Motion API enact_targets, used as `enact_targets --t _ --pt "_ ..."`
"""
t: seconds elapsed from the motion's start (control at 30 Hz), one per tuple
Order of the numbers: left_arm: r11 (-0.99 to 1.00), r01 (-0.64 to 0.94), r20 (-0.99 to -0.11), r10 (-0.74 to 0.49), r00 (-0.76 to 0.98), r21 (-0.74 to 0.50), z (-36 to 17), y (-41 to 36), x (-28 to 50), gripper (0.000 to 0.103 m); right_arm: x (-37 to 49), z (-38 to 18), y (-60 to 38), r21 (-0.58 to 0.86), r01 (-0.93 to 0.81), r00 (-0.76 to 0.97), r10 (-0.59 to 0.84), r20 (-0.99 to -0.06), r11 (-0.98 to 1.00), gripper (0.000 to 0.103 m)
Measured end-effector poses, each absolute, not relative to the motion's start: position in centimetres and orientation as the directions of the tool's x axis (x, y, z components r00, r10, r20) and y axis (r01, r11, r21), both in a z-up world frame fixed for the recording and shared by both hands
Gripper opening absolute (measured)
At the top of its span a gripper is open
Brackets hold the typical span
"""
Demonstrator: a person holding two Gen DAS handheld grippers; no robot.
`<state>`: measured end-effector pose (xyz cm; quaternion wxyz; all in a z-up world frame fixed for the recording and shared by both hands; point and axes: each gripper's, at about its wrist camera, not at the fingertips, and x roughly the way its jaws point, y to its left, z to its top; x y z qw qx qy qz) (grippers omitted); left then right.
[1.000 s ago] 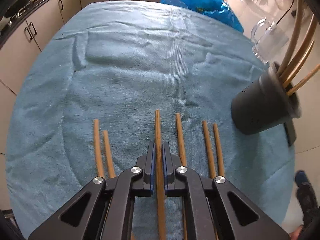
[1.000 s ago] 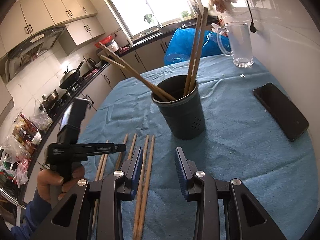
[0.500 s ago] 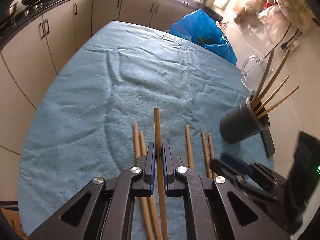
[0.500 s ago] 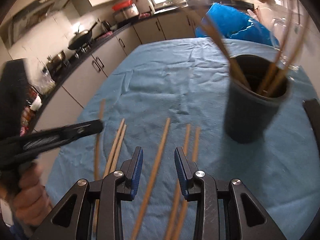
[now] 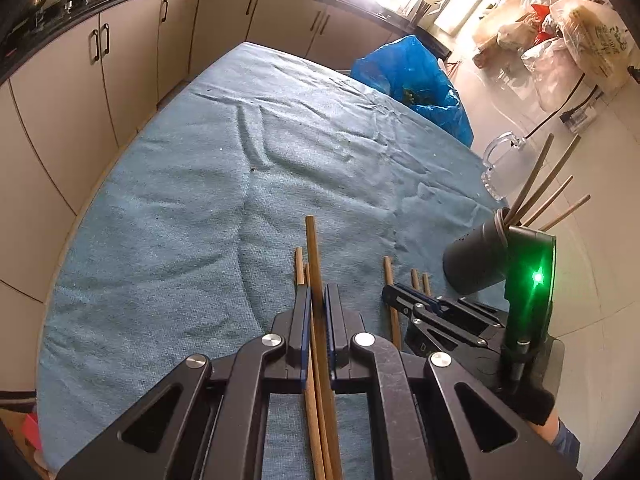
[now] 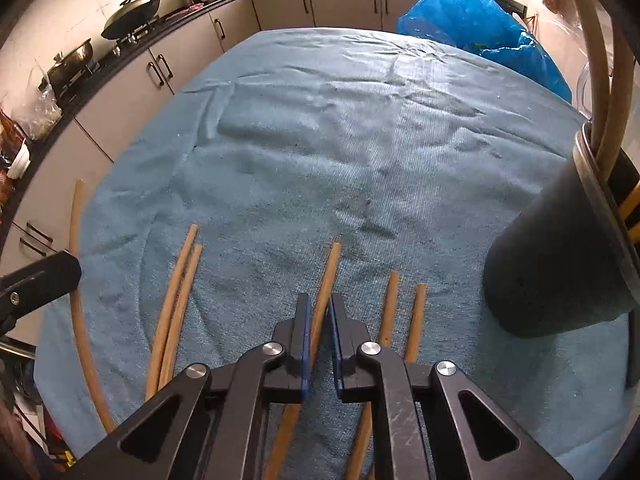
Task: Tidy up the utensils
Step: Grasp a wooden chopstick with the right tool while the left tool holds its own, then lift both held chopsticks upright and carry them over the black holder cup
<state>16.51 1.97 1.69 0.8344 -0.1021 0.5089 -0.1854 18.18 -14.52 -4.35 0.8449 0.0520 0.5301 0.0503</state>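
My left gripper point(image 5: 318, 300) is shut on a wooden chopstick point(image 5: 313, 252) and holds it above the blue cloth point(image 5: 200, 200). My right gripper point(image 6: 319, 312) is low over the cloth with its jaws closed around another chopstick point(image 6: 330, 270) that lies on it. Several more chopsticks lie on the cloth: a pair to the left point(image 6: 180, 280) and a pair to the right point(image 6: 400, 308). A dark grey holder point(image 6: 560, 260) with several chopsticks in it stands at the right; it also shows in the left wrist view point(image 5: 476, 260). The held chopstick shows at the left edge point(image 6: 76, 240).
A glass mug point(image 5: 504, 168) stands behind the holder. A blue plastic bag point(image 6: 480, 28) sits past the table's far edge. Kitchen cabinets point(image 5: 80, 80) run along the left. The right gripper point(image 5: 440, 312) shows in the left wrist view.
My left gripper has lifted its chopstick off the cloth. My right gripper has come down and closed on a chopstick lying on the cloth.
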Motion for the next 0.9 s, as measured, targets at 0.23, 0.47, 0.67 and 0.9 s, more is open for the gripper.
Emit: enact_targets --t 0.23,0.47,0.67,0.9 --pt "0.902 0.242 -0.791 -0.430 0.436 -0.357 3.1 1.4 15.1 0.006 14.8 -0.6 -16.2 0.262 -0.035 0.548 0.238 -0.802 0.964 0.007" --pt "0.880 0.319 -0.736 -0.471 0.487 -0.352 6.5 -0.2 12.2 0.006 7.6 6.2 -19.0 0.332 -0.071 0.746 0.271 -0.608 0.941 0.007" --pt "0.874 0.362 -0.697 -0.479 0.533 -0.324 8.8 -1.1 9.6 0.006 2.5 9.1 -19.2 0.323 -0.123 0.845 0.270 -0.462 0.938 0.007" --pt "0.879 0.367 -0.680 -0.471 0.561 -0.306 10.1 -1.3 8.6 0.006 0.2 10.2 -19.9 0.329 -0.124 0.879 0.258 -0.401 0.936 0.007"
